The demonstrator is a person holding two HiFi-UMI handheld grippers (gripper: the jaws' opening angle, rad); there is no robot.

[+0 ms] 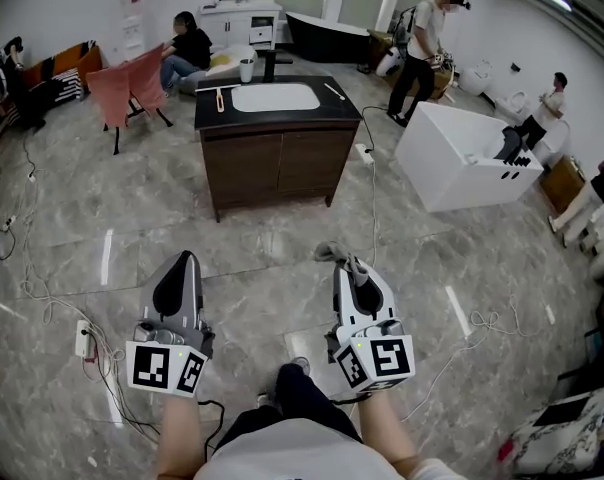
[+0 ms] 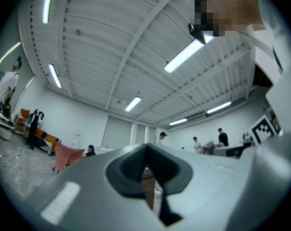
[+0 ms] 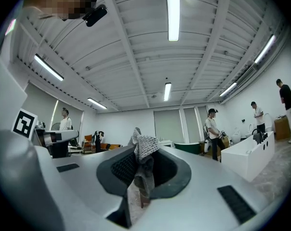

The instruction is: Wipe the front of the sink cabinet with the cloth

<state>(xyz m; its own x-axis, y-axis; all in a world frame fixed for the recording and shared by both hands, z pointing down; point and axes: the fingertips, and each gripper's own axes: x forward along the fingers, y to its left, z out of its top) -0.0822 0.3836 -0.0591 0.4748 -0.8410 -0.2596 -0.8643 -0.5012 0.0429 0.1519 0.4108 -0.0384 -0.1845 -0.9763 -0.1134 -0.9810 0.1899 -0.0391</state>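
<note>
Standing well back from the sink cabinet [image 1: 277, 163]; approach step, wiping not yet begun. Right gripper [image 1: 354, 268] is clamped on the grey cloth [image 1: 332, 253], with a bunch poking out past the jaw tips. Left gripper [image 1: 185, 260] has its jaws pressed together with nothing between them. The cabinet's dark wood front faces the person, well apart from both grippers. To do it well: walk in, get low, and press the protruding cloth to the front rather than the hard jaw tips. Keep the clamp firm and sweep side to side. Mind the cable [image 1: 374, 208] on the floor near the cabinet.
</note>
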